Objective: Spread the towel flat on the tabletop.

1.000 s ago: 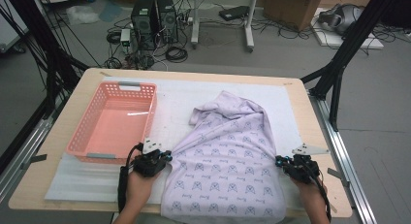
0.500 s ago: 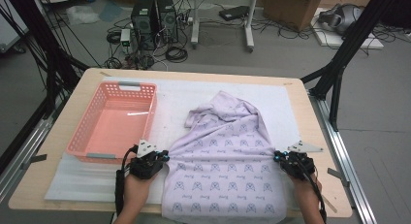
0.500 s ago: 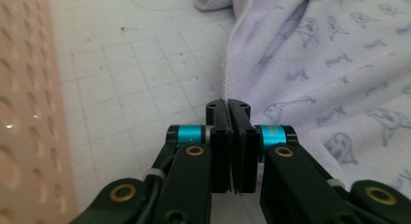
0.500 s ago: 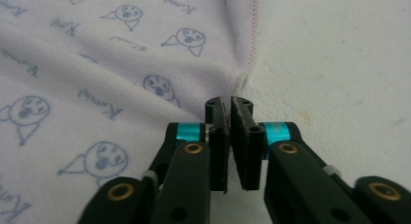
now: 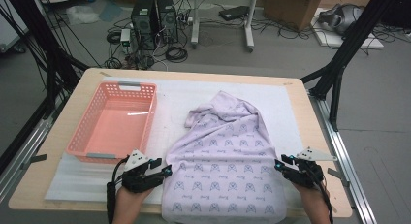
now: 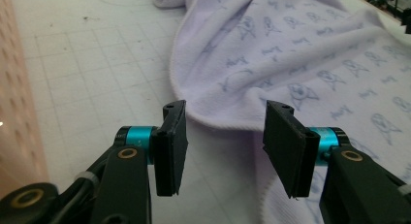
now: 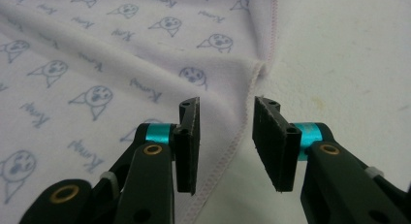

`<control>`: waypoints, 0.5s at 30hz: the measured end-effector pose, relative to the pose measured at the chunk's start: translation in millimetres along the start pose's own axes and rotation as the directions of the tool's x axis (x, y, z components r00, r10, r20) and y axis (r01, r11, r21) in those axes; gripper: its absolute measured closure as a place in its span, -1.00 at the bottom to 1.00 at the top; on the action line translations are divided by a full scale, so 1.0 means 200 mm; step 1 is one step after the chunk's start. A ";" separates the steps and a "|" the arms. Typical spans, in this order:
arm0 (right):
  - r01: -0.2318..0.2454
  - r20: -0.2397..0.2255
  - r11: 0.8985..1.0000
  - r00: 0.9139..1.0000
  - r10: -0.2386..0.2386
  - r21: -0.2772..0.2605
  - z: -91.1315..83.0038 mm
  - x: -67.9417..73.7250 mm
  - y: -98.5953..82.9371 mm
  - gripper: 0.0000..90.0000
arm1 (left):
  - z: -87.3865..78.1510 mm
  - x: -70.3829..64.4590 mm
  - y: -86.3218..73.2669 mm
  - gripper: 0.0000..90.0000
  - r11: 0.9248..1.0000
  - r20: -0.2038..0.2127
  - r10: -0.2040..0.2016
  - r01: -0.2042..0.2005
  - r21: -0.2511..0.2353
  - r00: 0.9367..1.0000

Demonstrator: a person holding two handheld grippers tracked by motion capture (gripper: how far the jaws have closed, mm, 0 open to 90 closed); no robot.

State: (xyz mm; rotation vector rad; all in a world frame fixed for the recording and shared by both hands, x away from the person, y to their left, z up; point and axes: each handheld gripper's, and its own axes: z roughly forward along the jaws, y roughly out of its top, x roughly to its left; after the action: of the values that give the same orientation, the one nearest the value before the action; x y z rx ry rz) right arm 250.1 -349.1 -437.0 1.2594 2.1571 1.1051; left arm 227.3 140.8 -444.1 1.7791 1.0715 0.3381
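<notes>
While both tools stand open, the cloth lies ungripped.
Risk: left tool or right tool closing beside the hem, missing it.

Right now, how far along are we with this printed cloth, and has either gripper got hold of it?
Early stage. Done: the lilac cloth lies on the white mat, smoother near the person, still bunched at its far end. In hand: the left gripper and right gripper sit at opposite side hems, jaws open, nothing pinched. Left: gripping both hems and whatever handling follows; the pink basket holds nothing.
</notes>
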 end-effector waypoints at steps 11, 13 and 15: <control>-0.016 0.007 0.999 1.000 0.016 0.030 -0.10 0.06 -0.10 0.27 | 0.01 -0.11 -0.10 0.14 0.996 0.004 -0.007 0.006 0.085 1.000; 0.002 0.026 0.997 1.000 -0.004 0.079 -0.09 0.08 -0.12 0.24 | 0.01 -0.13 -0.13 0.23 0.999 -0.033 0.009 -0.007 0.054 0.999; 0.007 0.038 0.996 0.999 -0.011 0.085 -0.09 0.09 -0.13 0.25 | 0.00 -0.13 -0.14 0.52 0.999 -0.072 0.019 -0.016 0.048 0.997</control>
State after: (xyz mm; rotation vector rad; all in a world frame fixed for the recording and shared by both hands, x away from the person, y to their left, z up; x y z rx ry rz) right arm 214.8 -348.4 -447.3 1.2955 2.1996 0.9874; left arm 198.4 123.3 -461.6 1.8311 1.1234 0.3931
